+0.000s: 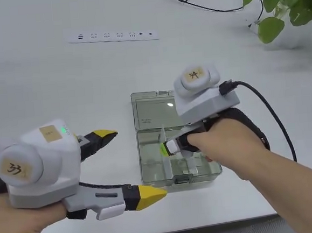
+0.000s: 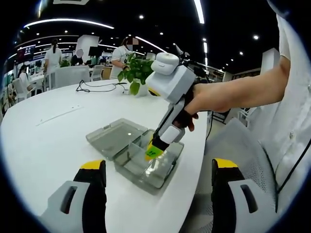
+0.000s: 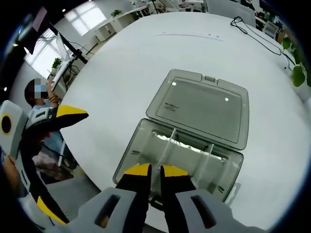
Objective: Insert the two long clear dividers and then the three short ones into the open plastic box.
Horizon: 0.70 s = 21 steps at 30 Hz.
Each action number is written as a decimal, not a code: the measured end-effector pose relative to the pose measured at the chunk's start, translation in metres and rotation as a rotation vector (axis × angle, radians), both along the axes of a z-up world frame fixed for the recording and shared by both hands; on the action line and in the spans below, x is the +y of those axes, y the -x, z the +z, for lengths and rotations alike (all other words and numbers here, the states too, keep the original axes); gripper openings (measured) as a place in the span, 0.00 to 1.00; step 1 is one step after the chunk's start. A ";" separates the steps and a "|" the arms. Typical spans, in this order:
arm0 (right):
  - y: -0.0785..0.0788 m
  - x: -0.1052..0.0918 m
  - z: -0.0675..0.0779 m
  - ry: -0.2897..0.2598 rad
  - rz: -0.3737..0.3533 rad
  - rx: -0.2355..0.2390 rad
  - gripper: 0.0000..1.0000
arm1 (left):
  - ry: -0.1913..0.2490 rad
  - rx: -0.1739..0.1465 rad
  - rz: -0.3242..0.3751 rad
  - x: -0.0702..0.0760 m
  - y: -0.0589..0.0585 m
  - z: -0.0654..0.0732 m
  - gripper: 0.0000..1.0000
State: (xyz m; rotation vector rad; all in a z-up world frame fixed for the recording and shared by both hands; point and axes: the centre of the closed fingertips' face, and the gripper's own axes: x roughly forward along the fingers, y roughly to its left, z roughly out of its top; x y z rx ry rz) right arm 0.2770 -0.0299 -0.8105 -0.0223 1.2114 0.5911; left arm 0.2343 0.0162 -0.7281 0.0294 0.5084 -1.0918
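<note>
Pinching, with the right tool (image 3: pixel 154 169) nearly shut, what looks like a thin clear divider (image 1: pixel 163 135) upright inside the open plastic box (image 1: pixel 149 171) on the surface (image 1: pixel 61 75). Holding the left tool (image 1: pixel 131 162) wide open beside it. Probably light, stiff, slippery, brittle: best gripped gently along the top edge.

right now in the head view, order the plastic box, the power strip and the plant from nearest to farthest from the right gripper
1. plastic box: directly under the right gripper, which grips a clear divider.
2. power strip: far side of the table, left of centre.
3. plant: far right corner.
</note>
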 end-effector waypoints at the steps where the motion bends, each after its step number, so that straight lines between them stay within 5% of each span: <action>1: 0.000 0.000 -0.001 -0.002 0.000 0.001 0.08 | -0.001 0.000 0.001 0.000 0.000 0.000 0.92; 21: 0.000 0.002 -0.009 -0.082 -0.021 0.011 0.10 | -0.012 -0.016 0.028 0.001 -0.002 0.009 0.91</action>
